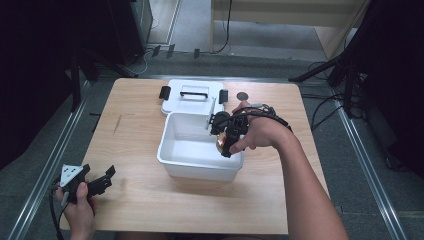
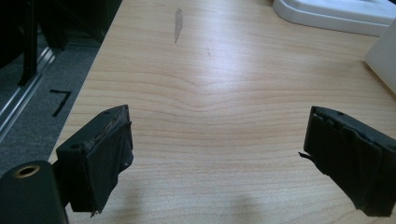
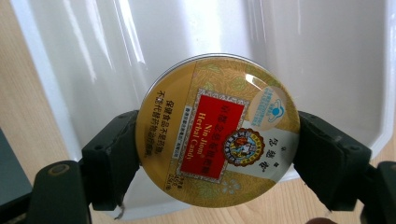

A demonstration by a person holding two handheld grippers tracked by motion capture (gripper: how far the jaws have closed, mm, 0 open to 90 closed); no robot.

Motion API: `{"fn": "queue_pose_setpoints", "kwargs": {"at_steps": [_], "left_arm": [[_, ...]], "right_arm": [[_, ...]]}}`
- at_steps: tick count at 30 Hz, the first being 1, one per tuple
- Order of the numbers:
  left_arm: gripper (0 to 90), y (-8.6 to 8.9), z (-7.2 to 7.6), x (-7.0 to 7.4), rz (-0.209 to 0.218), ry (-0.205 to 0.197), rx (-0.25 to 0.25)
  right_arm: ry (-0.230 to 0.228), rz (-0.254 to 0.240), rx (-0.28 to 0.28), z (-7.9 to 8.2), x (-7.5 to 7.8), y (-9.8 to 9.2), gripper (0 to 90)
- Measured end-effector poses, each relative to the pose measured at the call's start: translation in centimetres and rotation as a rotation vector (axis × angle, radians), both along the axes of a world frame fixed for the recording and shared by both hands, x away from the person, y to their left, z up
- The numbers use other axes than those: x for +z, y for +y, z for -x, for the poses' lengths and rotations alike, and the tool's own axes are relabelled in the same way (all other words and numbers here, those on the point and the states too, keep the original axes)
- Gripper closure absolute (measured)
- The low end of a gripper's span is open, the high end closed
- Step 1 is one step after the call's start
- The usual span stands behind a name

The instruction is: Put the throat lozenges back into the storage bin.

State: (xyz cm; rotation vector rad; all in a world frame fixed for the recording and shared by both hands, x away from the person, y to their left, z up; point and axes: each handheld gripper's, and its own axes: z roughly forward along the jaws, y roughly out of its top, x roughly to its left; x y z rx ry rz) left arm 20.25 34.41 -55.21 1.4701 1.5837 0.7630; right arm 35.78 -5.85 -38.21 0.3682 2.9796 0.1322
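Over white bin (image 3: 70, 60), round gold candy tin (image 3: 217, 128).

In the high view the round gold candy tin (image 1: 220, 142) is mostly hidden behind the right gripper (image 1: 226, 145) and the hand holding it. The small dark round object (image 1: 243, 95) beyond that gripper is too small to identify. In the right gripper view, picture edges crop the white plastic tub (image 3: 327, 56) around the tin.

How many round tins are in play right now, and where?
1. The gold candy tin is clamped in the right gripper over the white bin. A small dark disc lies beside the lid; I cannot identify it.
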Motion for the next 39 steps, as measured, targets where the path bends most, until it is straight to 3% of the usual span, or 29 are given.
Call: {"fn": "queue_pose_setpoints", "kwargs": {"at_steps": [26, 39], "left_arm": [[8.5, 0.0, 0.0, 0.0, 0.0, -0.002, -0.002], [8.5, 0.0, 0.0, 0.0, -0.002, -0.004, -0.002]], "right_arm": [[0.042, 0.011, 0.008, -0.6, -3.9, 0.0, 20.7], [0.064, 0.02, -0.001, -0.9, -4.8, 0.1, 20.8]]}}
